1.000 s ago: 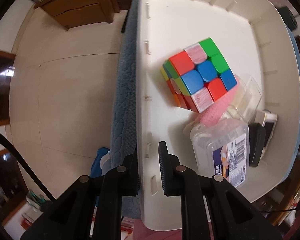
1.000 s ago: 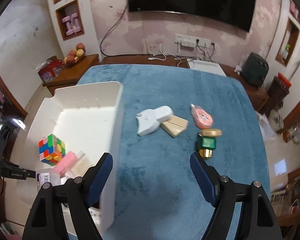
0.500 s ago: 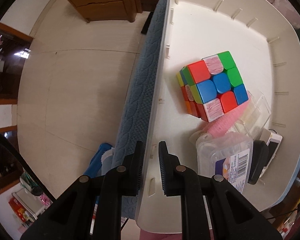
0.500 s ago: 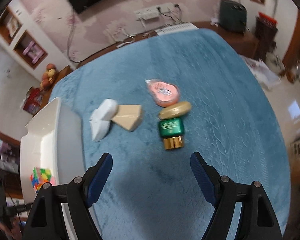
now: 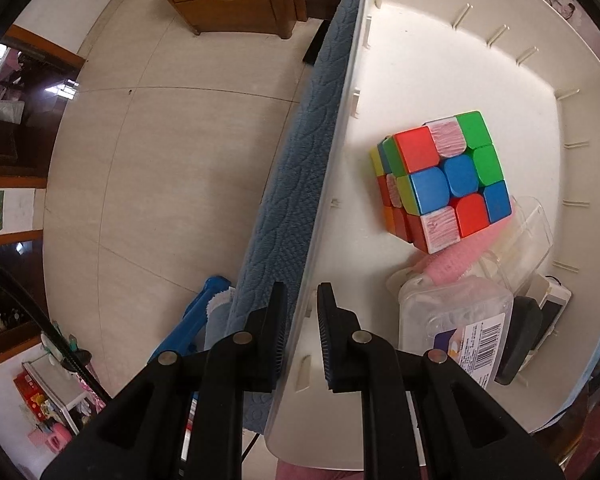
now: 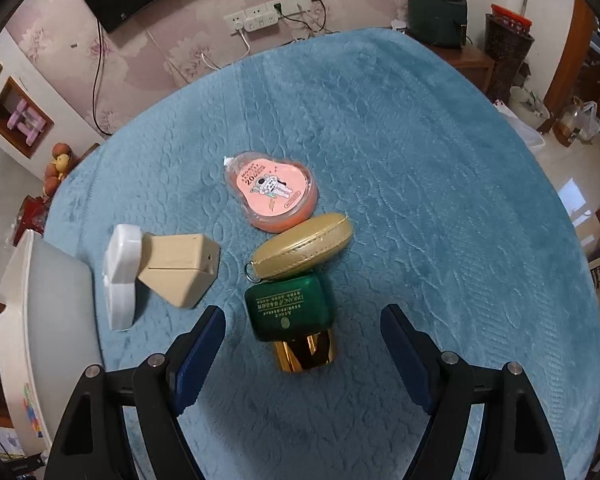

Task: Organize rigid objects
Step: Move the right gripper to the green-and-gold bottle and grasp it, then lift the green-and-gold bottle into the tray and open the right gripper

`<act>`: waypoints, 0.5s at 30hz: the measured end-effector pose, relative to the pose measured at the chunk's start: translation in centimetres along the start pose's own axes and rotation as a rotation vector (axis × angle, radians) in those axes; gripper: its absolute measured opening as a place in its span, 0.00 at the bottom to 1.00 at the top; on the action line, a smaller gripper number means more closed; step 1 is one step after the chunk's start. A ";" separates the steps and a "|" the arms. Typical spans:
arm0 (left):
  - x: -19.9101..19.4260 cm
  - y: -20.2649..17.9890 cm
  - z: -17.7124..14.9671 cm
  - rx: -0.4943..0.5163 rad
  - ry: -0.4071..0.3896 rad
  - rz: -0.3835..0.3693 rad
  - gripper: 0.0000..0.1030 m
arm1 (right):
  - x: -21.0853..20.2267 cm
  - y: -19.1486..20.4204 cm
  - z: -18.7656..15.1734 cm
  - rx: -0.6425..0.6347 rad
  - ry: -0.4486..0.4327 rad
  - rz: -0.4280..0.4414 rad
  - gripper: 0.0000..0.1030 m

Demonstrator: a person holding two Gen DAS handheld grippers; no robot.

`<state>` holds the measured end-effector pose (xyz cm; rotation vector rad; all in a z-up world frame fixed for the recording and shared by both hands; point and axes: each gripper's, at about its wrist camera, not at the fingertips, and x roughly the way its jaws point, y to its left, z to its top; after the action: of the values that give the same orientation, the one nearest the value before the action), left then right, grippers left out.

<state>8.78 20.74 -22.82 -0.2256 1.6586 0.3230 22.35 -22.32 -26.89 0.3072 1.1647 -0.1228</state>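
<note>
Green jar (image 6: 290,312) with gold cap lies on its side on the blue cloth (image 6: 440,200), just ahead of and between the right gripper (image 6: 302,344) fingers; gold pouch (image 6: 302,246) touches its far end, pink case (image 6: 272,192) sits beyond, beige box (image 6: 180,268) and white piece (image 6: 120,276) off to the left. Jar is judged rigid, fairly heavy for its size, glossy and likely slippery, prone to roll on its side; best taken across the green body, not the gold cap. Right jaws are spread wide and closing slightly, nothing pressed yet; gripper is pitched steeply down over the jar.

Left gripper (image 5: 302,328) is pointed straight down, jaws nearly together, pinching the bin (image 5: 420,60) side wall to steady it. Bin already holds a cube (image 5: 444,180), a clear labelled box (image 5: 456,328), a pink item (image 5: 456,260) and a dark item, only partly seen.
</note>
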 end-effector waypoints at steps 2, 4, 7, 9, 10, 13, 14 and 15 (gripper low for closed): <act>0.1 -0.1 0.0 -0.001 0.000 0.002 0.16 | 0.2 0.1 0.1 -0.008 0.002 0.008 0.69; 0.0 -0.1 0.1 0.001 -0.001 0.003 0.16 | 0.3 0.3 0.2 -0.015 0.005 0.019 0.64; 0.1 -0.1 0.0 0.000 -0.004 0.003 0.16 | 0.6 0.7 0.3 -0.029 0.011 0.012 0.50; 0.1 -0.2 -0.1 -0.003 -0.006 0.003 0.16 | 0.4 0.6 0.2 -0.028 0.009 0.000 0.43; 0.0 -0.1 -0.2 -0.003 -0.007 0.002 0.16 | 0.4 0.4 0.2 -0.025 0.013 0.010 0.43; -0.1 -0.1 -0.4 0.005 -0.010 0.002 0.16 | 0.2 0.1 0.0 -0.029 0.024 0.016 0.42; -0.2 -0.1 -0.4 0.008 -0.010 0.002 0.16 | 0.1 0.2 -0.1 -0.033 0.028 0.009 0.42; -0.2 -0.2 -0.4 0.010 -0.010 0.003 0.16 | 0.0 0.2 -0.1 -0.036 0.032 0.004 0.42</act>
<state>8.45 20.41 -22.60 -0.2134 1.6502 0.3176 22.32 -22.08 -26.93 0.2807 1.1969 -0.0942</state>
